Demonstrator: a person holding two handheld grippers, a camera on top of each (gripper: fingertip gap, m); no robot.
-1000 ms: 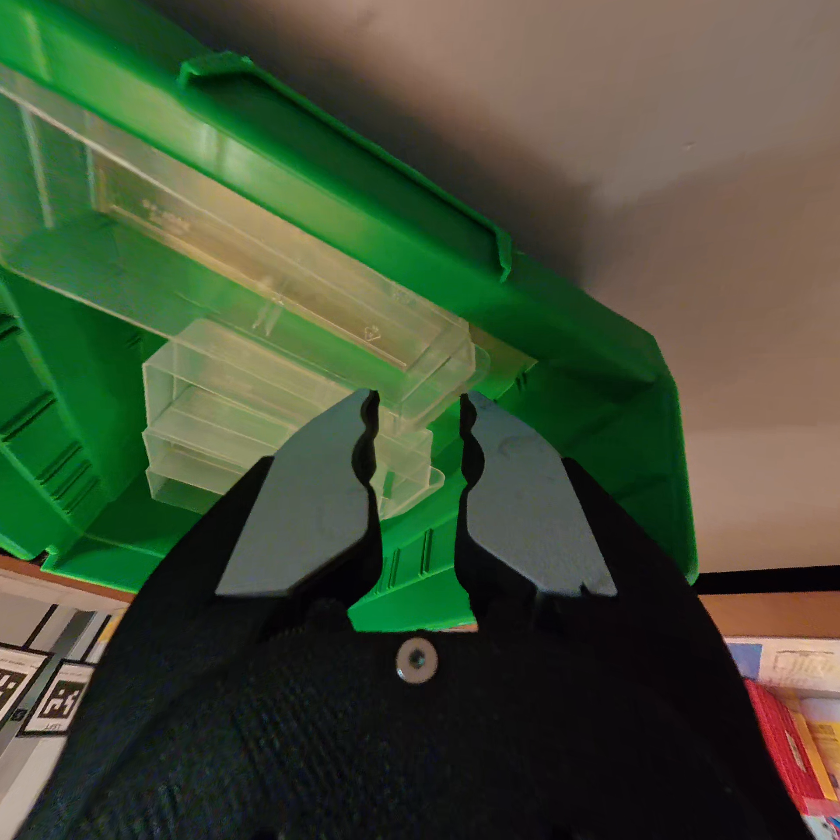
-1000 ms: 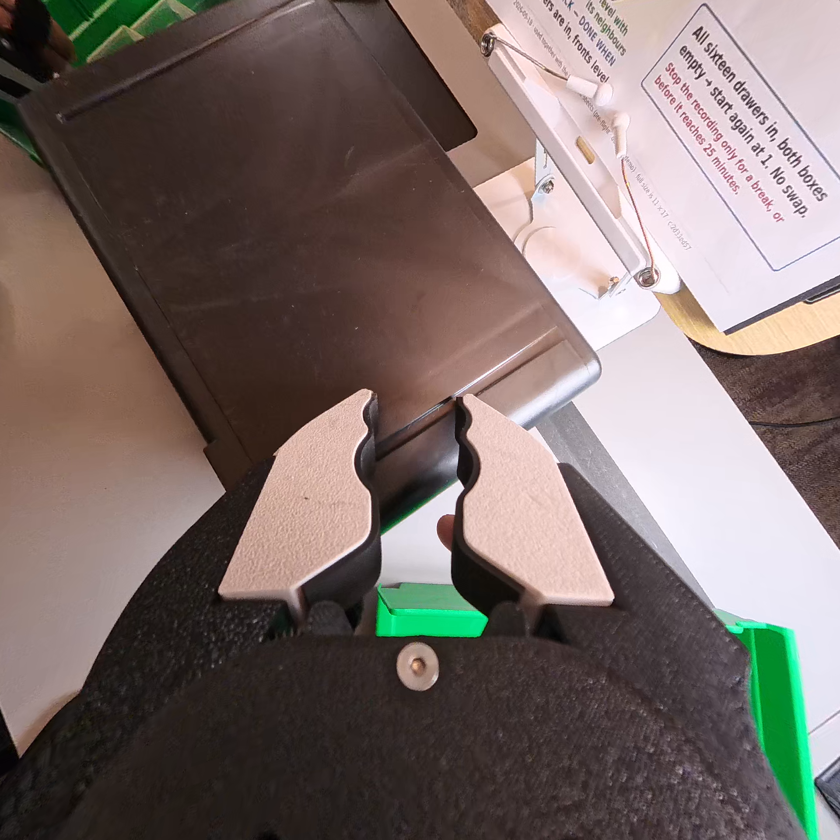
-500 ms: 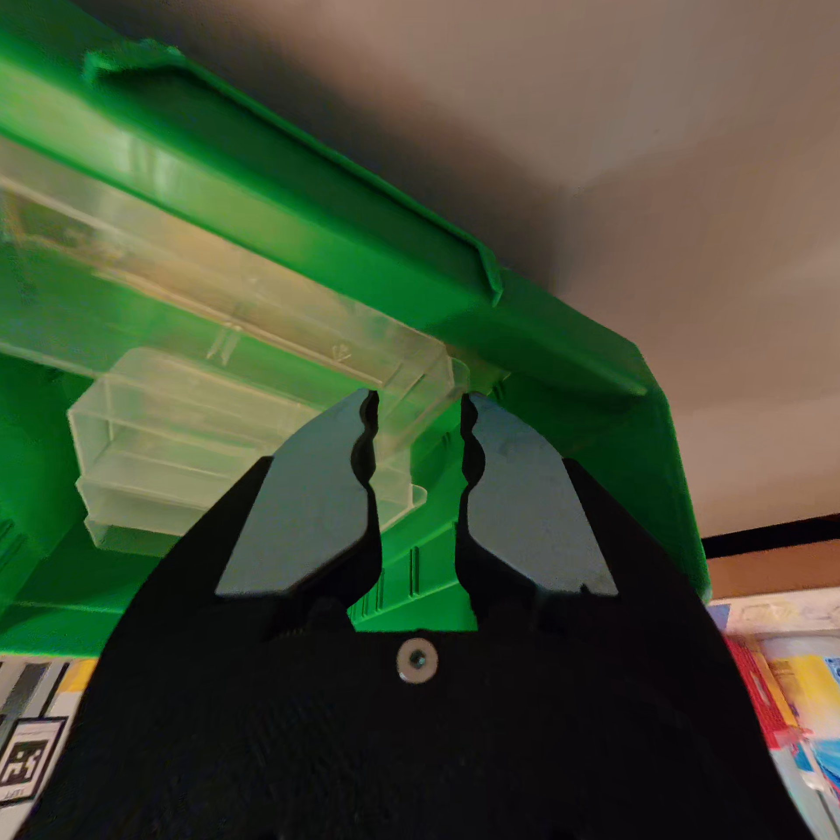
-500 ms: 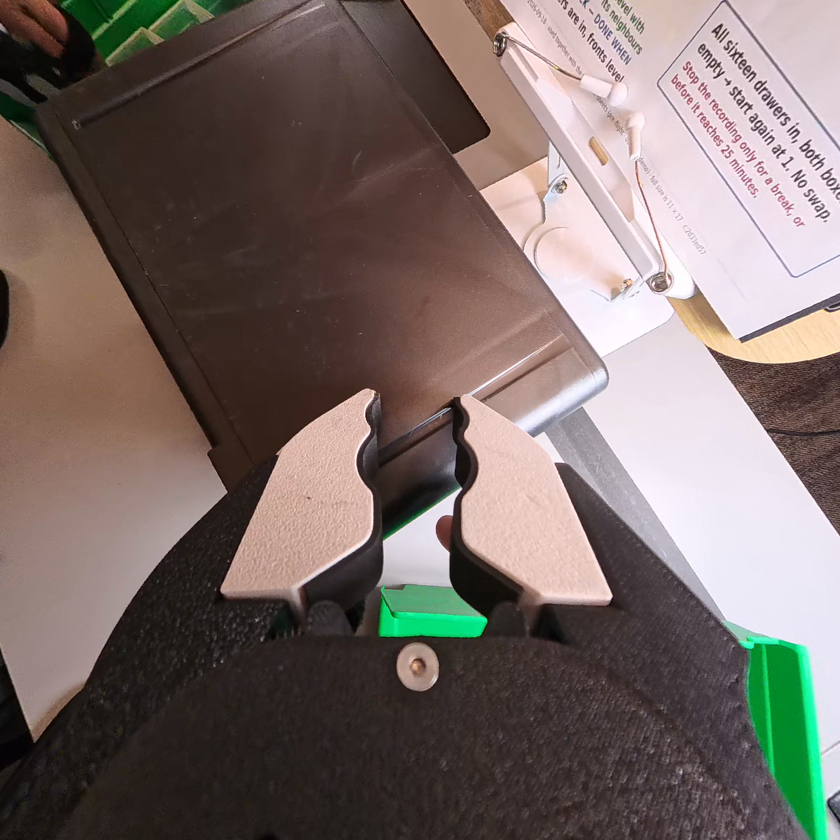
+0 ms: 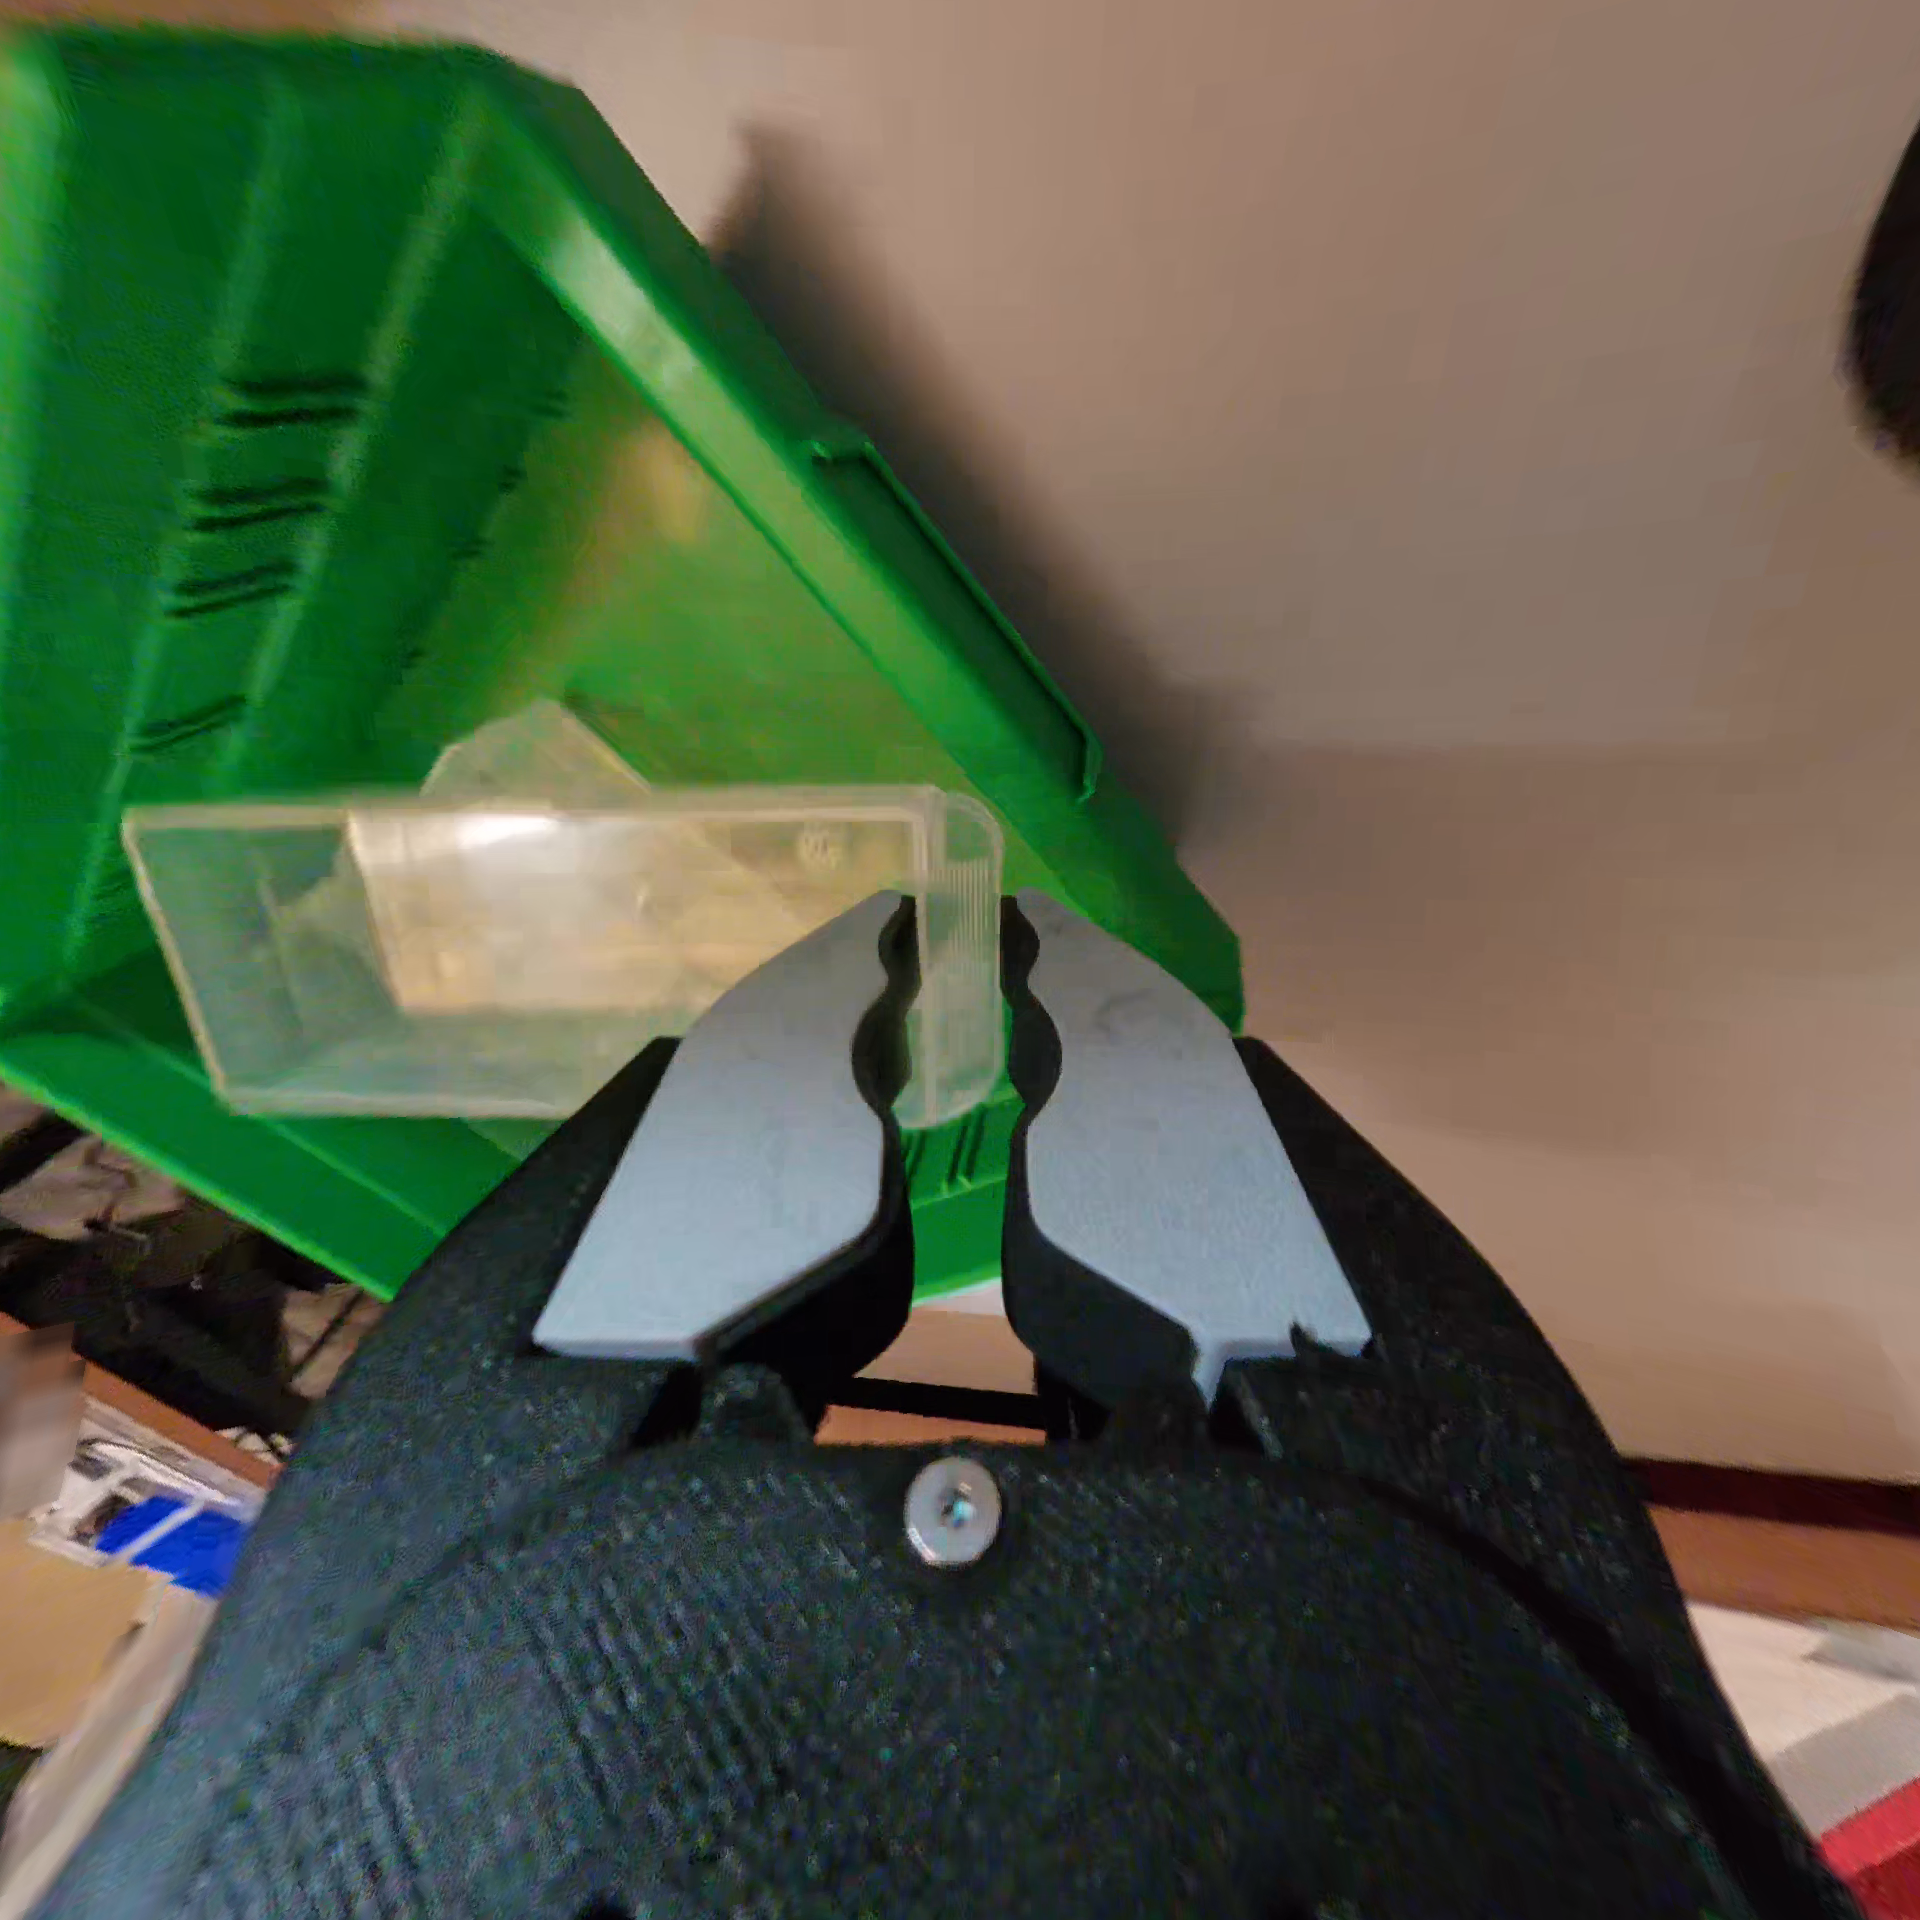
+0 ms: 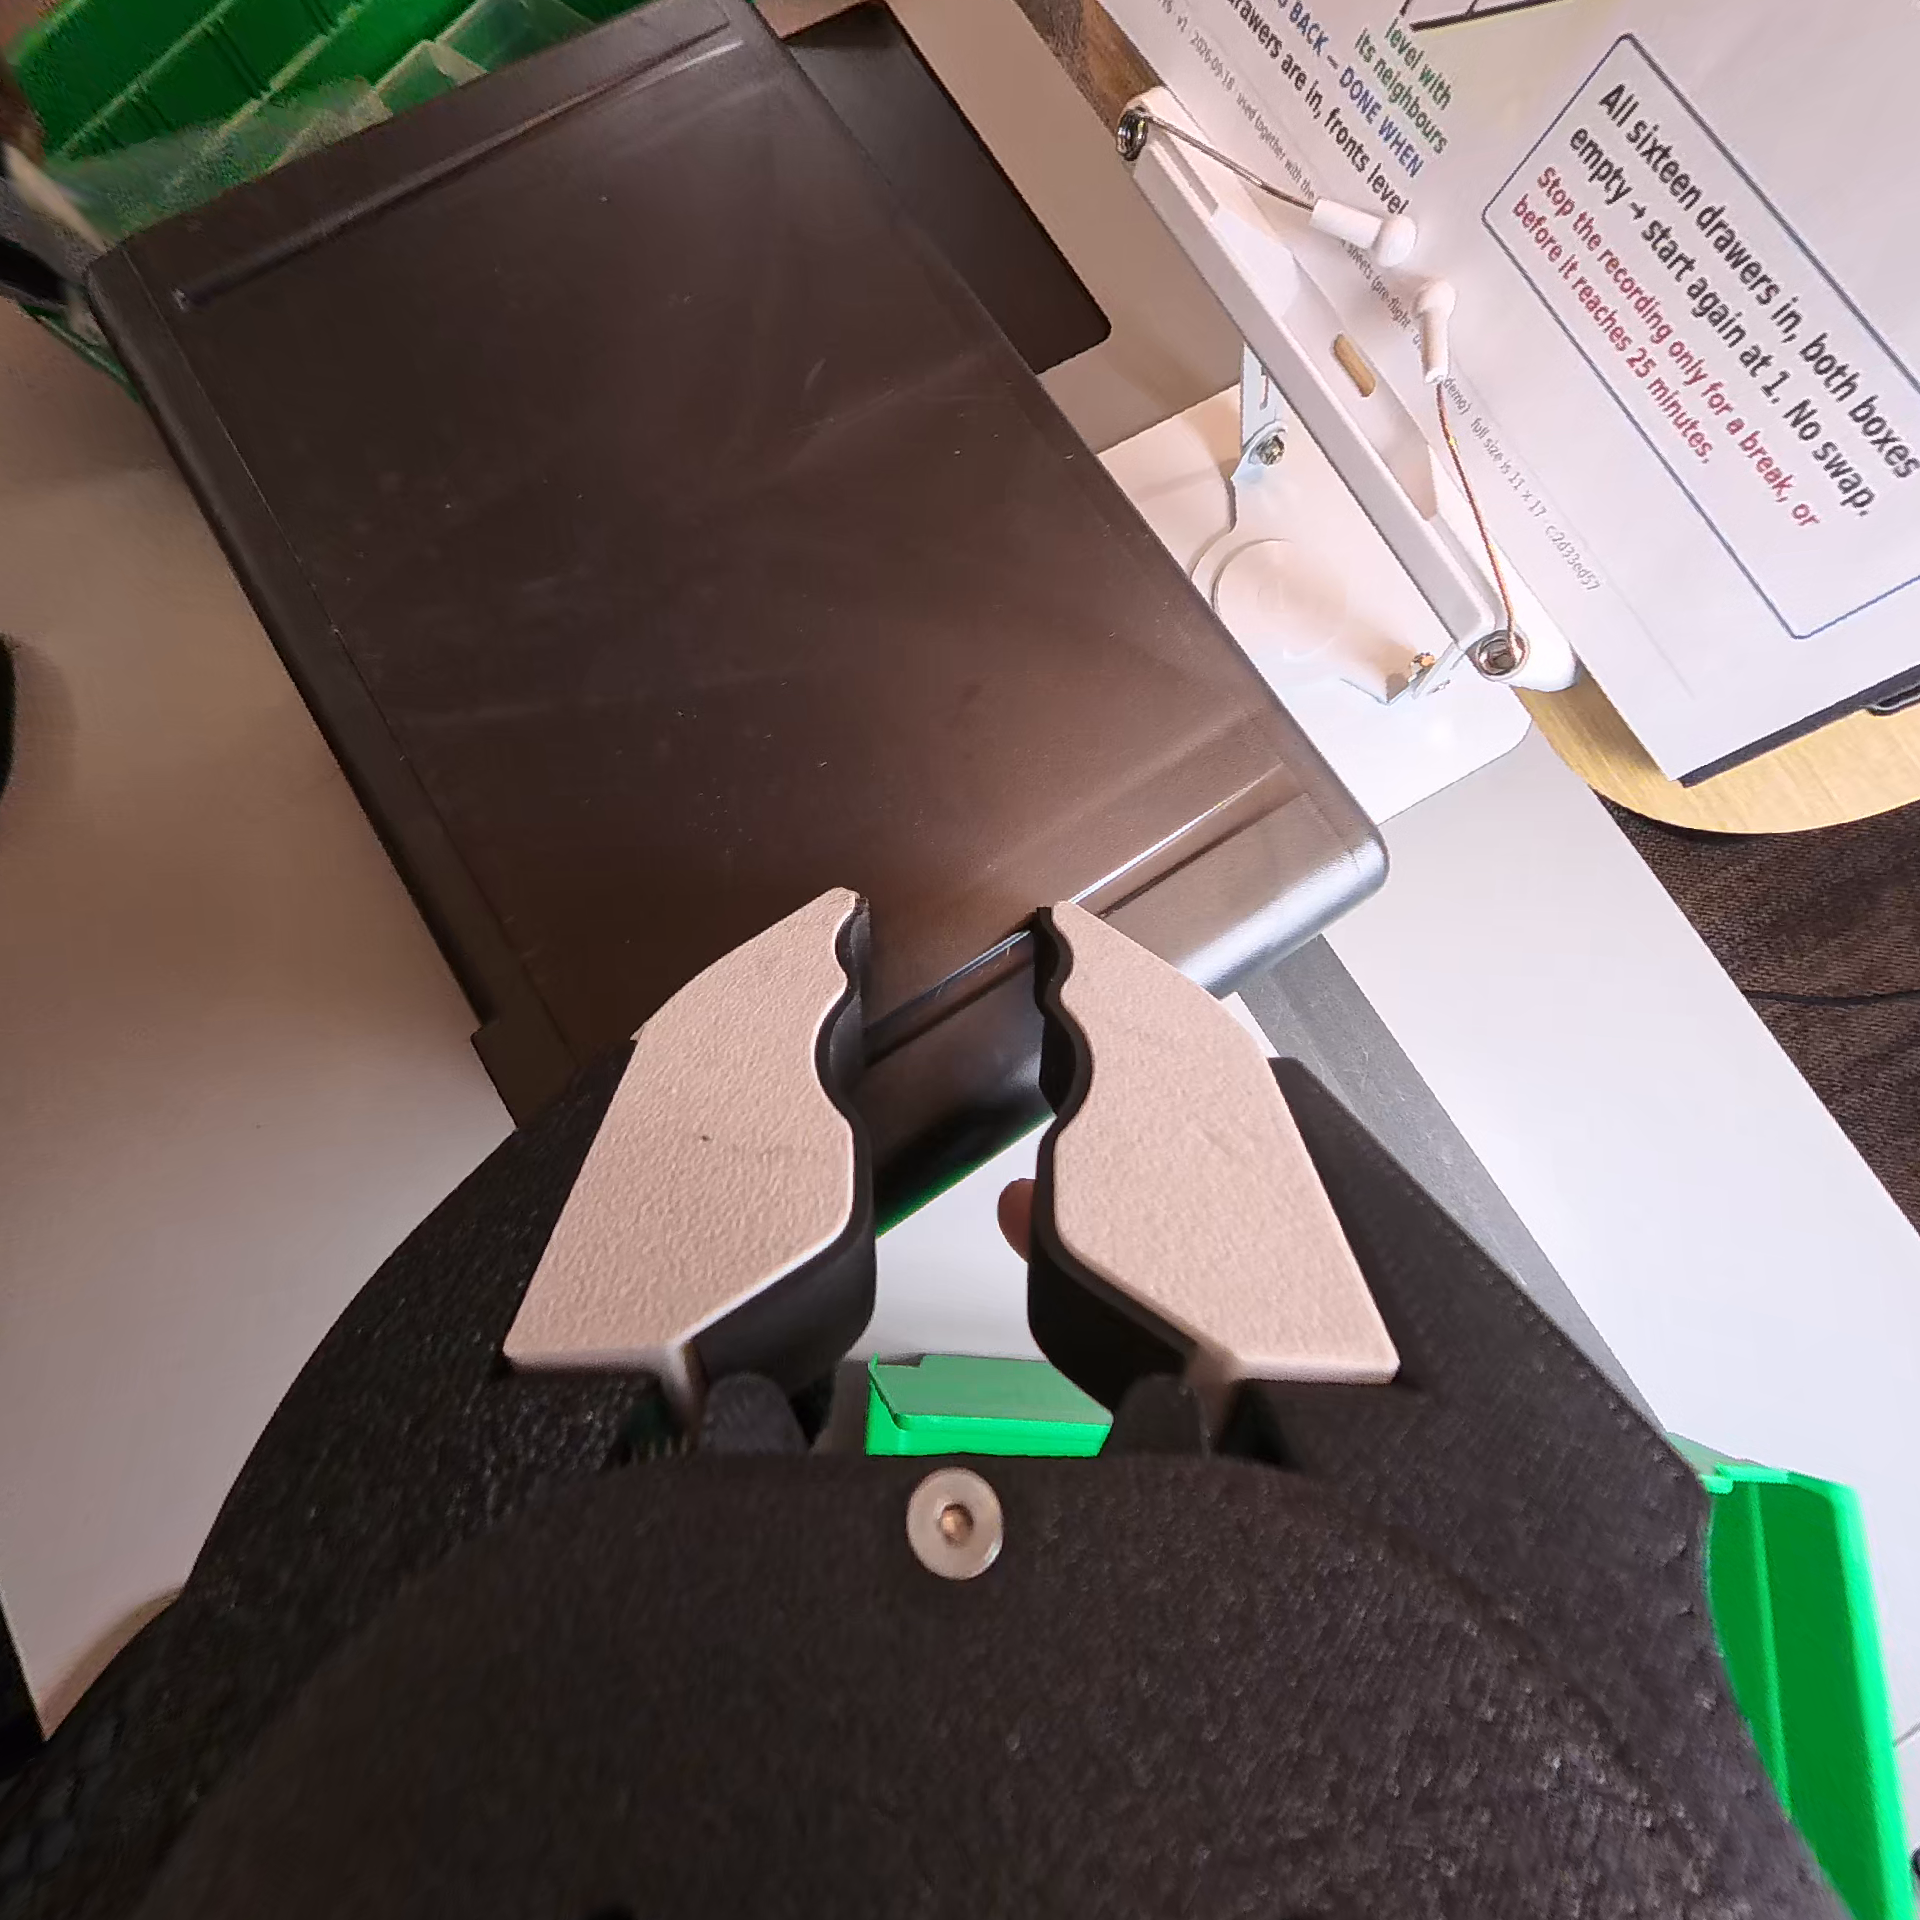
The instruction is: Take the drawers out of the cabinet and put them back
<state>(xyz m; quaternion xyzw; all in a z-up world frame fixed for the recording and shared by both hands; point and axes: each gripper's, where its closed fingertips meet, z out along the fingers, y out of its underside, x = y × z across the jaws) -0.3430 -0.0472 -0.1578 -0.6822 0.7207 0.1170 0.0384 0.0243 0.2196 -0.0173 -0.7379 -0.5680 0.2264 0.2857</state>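
Observation:
In the left wrist view my left gripper [image 5: 956, 909] is shut on the front lip of a clear plastic drawer [image 5: 520, 935]. It holds the drawer free in front of a green bin [image 5: 416, 416]. Another clear drawer [image 5: 540, 758] lies in the bin behind it. In the right wrist view my right gripper [image 6: 951, 914] is over the near end of the dark cabinet [image 6: 675, 520], seen from above. Its jaws stand a little apart with the cabinet's edge running between them, gripping nothing that I can see.
The cabinet stands on a white table [image 6: 208, 1039]. A white stand with a printed sheet [image 6: 1714, 312] is to its right. A green bin edge [image 6: 1808, 1662] shows at the lower right, and more green bins with clear drawers [image 6: 260, 94] at the top left.
My left gripper has closed on the clear drawer's lip and lifted it off the stack in the green bin, swinging round with it. The right gripper has stayed over the cabinet.

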